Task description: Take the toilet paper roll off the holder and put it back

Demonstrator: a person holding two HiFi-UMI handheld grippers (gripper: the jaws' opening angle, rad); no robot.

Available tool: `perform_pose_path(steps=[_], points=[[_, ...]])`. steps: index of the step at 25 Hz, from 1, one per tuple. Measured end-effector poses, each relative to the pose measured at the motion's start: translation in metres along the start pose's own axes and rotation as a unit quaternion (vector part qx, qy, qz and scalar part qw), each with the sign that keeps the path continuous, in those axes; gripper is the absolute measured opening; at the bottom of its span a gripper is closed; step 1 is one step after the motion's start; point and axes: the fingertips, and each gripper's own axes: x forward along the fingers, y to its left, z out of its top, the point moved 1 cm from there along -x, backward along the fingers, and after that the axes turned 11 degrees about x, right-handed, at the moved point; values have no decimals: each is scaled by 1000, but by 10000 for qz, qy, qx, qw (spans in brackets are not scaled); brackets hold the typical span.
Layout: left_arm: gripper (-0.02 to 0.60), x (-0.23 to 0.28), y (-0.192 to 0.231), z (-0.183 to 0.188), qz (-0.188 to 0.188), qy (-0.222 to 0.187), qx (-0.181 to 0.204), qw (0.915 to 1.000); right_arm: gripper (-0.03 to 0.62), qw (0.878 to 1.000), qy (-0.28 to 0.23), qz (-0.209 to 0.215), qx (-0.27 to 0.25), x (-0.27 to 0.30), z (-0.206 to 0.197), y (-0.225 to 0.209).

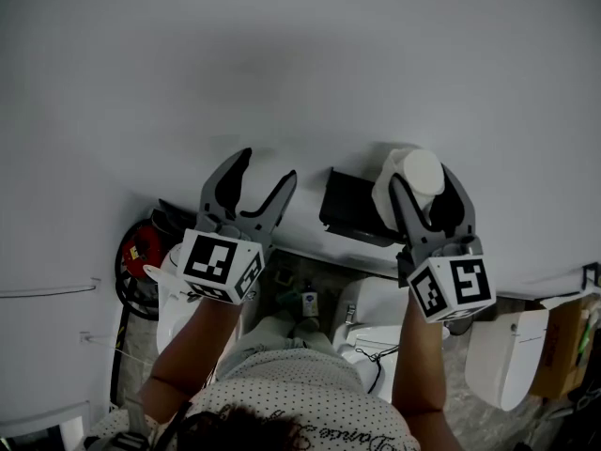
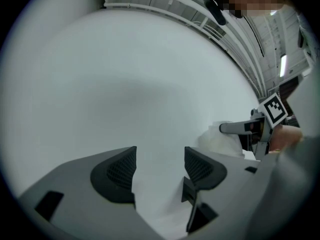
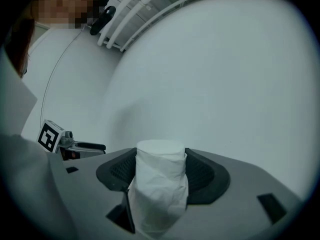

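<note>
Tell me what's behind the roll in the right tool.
Behind the roll, only bare wall shows. The patch it covers is hidden; the holder is off to its side.

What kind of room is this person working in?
Most likely a bathroom: a toilet paper roll, a black holder on the white wall, and what looks like a white toilet below.

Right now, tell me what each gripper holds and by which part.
The right gripper clamps the toilet paper roll across its curved sides; left gripper holds nothing, jaws apart.
</note>
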Motion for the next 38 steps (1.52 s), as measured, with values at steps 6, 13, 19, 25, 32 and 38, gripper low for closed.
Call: perform_pose_path(steps=[6, 13, 19, 25, 32, 38], points=[[285, 1, -6, 2, -68, -42, -18, 10000, 291, 9999, -147, -38, -62, -16, 17, 2], [285, -1, -13, 7, -136, -111, 8, 9998, 291, 9997, -211, -131, -83, -42, 24, 4], [285, -6, -15, 2, -150, -112, 27, 9998, 291, 9993, -193, -294, -85, -65, 18, -2], [285, -12, -16, -6, -146, -87, 17, 9999, 291, 9990, -196, -394, -49, -79, 7, -5], [285, -20, -21, -13, -196, -50, -10, 9998, 291, 9990, -133, -427, -9, -88, -9, 1], [285, -22, -27, -20, -258, -7, -33, 9997, 291, 9988, -127, -473, 67, -95, -20, 2]])
